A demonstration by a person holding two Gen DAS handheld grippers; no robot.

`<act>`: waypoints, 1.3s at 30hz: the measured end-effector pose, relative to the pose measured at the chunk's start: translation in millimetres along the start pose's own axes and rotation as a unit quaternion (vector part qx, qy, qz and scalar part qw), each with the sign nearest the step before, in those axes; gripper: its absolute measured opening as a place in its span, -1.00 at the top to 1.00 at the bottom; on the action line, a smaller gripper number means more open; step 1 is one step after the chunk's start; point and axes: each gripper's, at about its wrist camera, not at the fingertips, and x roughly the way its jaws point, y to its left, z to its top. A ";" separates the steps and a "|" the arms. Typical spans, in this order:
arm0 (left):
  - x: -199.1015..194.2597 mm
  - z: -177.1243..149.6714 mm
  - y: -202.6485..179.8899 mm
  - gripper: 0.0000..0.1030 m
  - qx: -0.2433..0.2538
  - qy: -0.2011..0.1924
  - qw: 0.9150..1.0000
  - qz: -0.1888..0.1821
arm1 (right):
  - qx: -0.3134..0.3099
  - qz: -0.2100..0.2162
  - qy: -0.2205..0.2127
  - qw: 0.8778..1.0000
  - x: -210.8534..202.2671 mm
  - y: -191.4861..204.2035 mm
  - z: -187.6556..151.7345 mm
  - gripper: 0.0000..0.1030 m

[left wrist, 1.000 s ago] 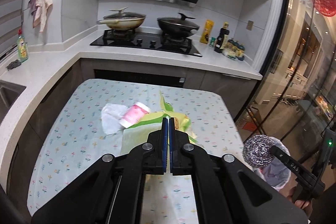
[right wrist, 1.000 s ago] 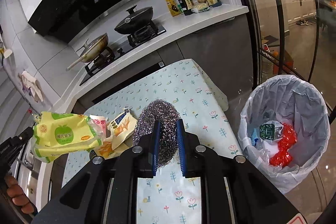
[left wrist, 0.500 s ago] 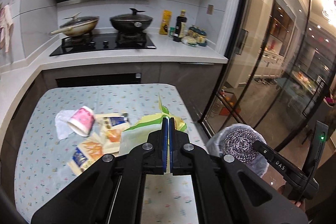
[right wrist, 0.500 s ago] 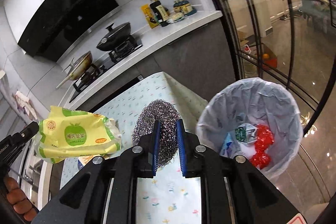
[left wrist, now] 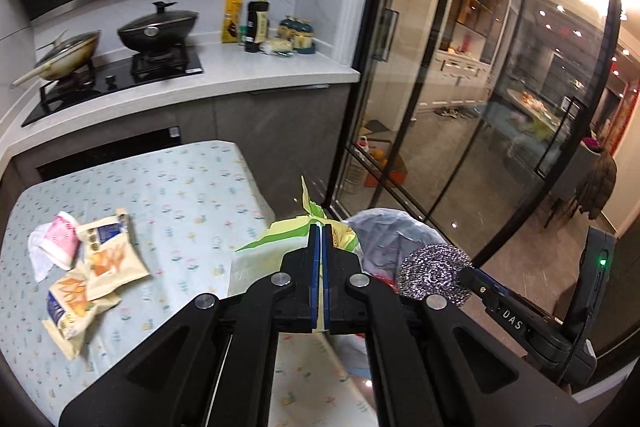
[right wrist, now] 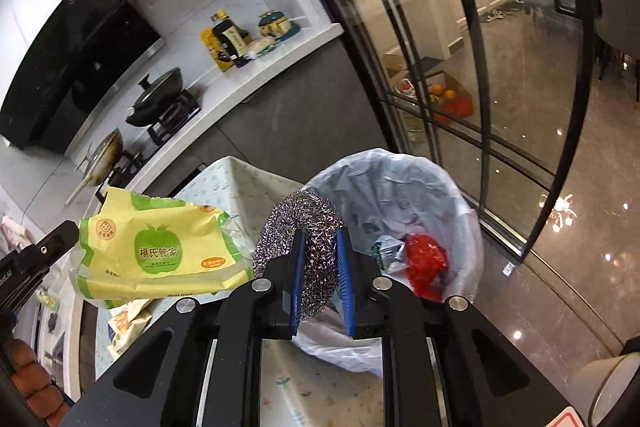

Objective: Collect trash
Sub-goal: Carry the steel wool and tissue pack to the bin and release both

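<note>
Floral-cloth tabletop [left wrist: 180, 195] carries remaining wrappers [left wrist: 96, 267]. We note the lined bin [right wrist: 436, 187] beside it. Left hand-held gripper [left wrist: 320, 247], fully closed, pinches the yellow-green wipes pack [right wrist: 160, 251] short of the rim; right hand-held gripper [right wrist: 320, 255] clamps the steel scourer [right wrist: 300, 223] at the rim. Early release risks floor spillage.

Right tool [right wrist: 320, 259] grips steel scourer [right wrist: 298, 223] — above lined bin [right wrist: 460, 211].

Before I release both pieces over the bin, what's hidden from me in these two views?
- Left wrist view: trash bin mostly hidden behind left gripper and yellow-green bag.
- Right wrist view: bin's near rim behind right gripper and steel scourer.
- Table trash: cut off.
</note>
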 end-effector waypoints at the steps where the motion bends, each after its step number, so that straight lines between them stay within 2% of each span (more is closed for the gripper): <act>1: 6.5 0.4 -7.4 0.99 0.004 0.005 1.000 -0.005 | 0.003 -0.003 0.001 1.000 0.7 -4.4 0.3 0.71; 9: 50.7 -3.0 -46.4 0.98 0.020 0.043 0.999 -0.027 | 0.018 -0.025 0.011 0.999 10.9 -31.1 -1.2 0.71; 15: 72.4 -9.5 -52.5 0.97 0.021 0.065 0.997 -0.029 | 0.027 -0.036 0.024 0.999 23.7 -42.0 -2.0 0.69; 17: 77.6 -10.9 -49.8 0.92 0.016 0.073 0.997 -0.028 | 0.027 -0.033 0.030 0.999 28.2 -41.5 -2.1 0.59; 21: 77.8 -12.1 -38.2 0.35 -0.002 0.074 0.997 -0.022 | 0.031 -0.029 0.028 0.999 31.5 -38.5 -1.6 0.54; 23: 73.4 -12.0 -33.6 0.16 -0.004 0.067 0.998 -0.014 | 0.030 -0.029 0.024 0.999 31.7 -34.6 -1.5 0.28; 25: 70.1 -11.6 -28.2 0.01 -0.006 0.060 0.998 -0.008 | 0.027 -0.028 0.021 0.999 31.9 -29.8 -0.2 0.21; 30: 67.2 -12.0 -12.7 0.01 -0.017 0.058 0.998 0.004 | 0.016 -0.022 0.021 0.999 31.4 -15.8 -1.0 0.21; 39: 54.4 -14.9 12.7 0.01 -0.035 0.053 0.998 0.021 | -0.013 -0.011 0.015 1.000 21.5 16.6 -5.5 0.07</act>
